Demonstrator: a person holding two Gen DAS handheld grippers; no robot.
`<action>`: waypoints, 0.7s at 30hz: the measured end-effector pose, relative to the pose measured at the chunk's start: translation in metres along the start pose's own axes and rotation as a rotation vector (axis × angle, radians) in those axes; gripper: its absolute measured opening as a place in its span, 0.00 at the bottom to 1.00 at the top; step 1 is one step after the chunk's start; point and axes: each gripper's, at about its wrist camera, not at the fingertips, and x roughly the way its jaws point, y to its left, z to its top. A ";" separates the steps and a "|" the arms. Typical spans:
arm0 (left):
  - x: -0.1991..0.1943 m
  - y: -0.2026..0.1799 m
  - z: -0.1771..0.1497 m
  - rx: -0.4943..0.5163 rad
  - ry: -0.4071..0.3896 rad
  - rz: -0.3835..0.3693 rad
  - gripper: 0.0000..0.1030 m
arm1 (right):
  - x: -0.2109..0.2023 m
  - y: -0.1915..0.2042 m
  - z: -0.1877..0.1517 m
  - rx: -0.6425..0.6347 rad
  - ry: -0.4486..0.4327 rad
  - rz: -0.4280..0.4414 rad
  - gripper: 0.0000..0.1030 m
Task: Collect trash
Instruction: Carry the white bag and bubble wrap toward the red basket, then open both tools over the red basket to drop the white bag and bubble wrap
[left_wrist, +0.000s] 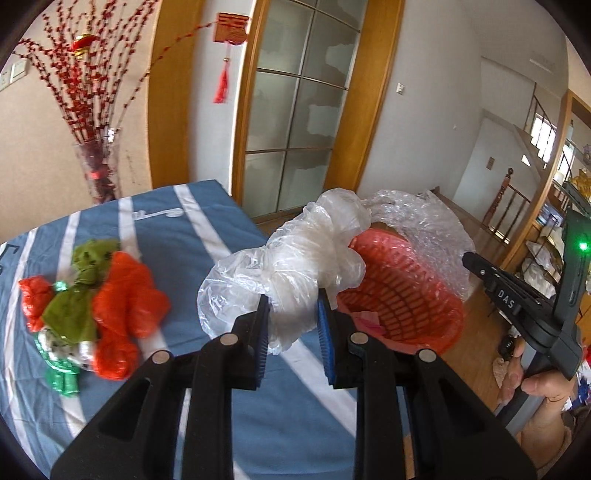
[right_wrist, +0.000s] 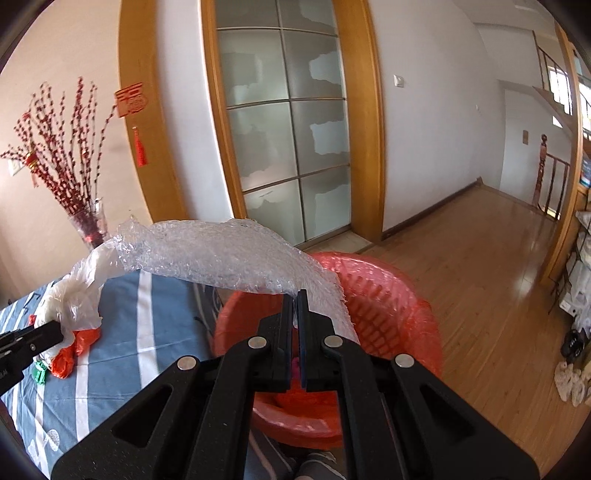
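My left gripper (left_wrist: 292, 300) is shut on a crumpled clear plastic bag (left_wrist: 295, 251) and holds it above the blue striped table (left_wrist: 177, 236), beside the red plastic basket (left_wrist: 406, 295). My right gripper (right_wrist: 296, 300) is shut on a sheet of bubble wrap (right_wrist: 221, 254) and holds it over the red basket (right_wrist: 388, 295). The bubble wrap also shows in the left wrist view (left_wrist: 432, 229), draped over the basket's far rim. Red, green and silver wrappers (left_wrist: 92, 299) lie in a heap on the table at the left. The left gripper with its bag shows in the right wrist view (right_wrist: 74, 295).
A glass vase with red-berry branches (left_wrist: 98, 162) stands at the table's far corner. A wood-framed glass door (right_wrist: 288, 129) is behind. The wooden floor (right_wrist: 480, 277) lies to the right, with shelves at the far right (right_wrist: 580, 280). The basket holds pink scraps (left_wrist: 369, 319).
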 end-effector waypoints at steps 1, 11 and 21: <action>0.003 -0.004 0.000 0.001 0.002 -0.006 0.23 | 0.001 -0.004 0.000 0.007 0.002 -0.004 0.03; 0.039 -0.037 0.003 0.010 0.038 -0.057 0.23 | 0.014 -0.039 -0.001 0.075 0.026 -0.018 0.03; 0.073 -0.066 0.006 0.013 0.066 -0.110 0.23 | 0.035 -0.063 -0.003 0.137 0.067 -0.005 0.03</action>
